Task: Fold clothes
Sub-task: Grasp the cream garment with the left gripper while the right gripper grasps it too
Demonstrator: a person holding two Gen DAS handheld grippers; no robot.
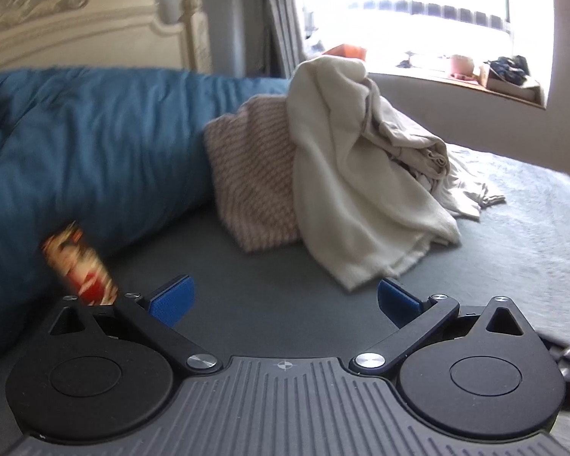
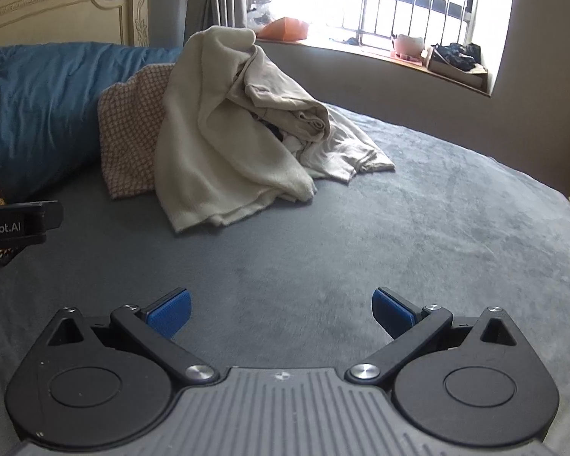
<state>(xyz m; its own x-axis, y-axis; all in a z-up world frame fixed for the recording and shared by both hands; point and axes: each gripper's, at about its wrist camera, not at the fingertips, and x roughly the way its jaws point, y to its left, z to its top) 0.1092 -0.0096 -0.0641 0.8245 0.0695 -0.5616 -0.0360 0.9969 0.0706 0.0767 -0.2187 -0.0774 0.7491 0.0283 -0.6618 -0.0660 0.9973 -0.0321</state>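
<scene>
A heap of unfolded clothes (image 2: 231,129) sits on the grey bed cover (image 2: 418,228), toward the far side of the bed and ahead of both my grippers. On top is a cream towel-like cloth (image 2: 209,159) that drapes from a high peak near the window down toward me, its long run sloping to the near left, where its lower edge lies flat on the cover. Under it on the right, a beige garment (image 2: 285,106) is bunched into a roll, and a paler hem (image 2: 345,155) spreads out flat to the right. Something dark and white shows in the gap beneath the roll; I cannot tell what it is. Touching the heap's left side is a pink checked piece (image 2: 129,133), partly covered by the cream cloth.

A blue duvet (image 2: 38,106) is piled behind that, against a cream carved headboard (image 2: 57,3).

My left gripper (image 1: 283,300) is held spread wide, empty, above bare cover; its view is blurred, and a red patterned object (image 1: 79,266) at its left edge is too smeared to identify. My right gripper (image 2: 281,306) is likewise spread and empty, well short of the heap. A bright barred window (image 2: 399,3) lies beyond.
</scene>
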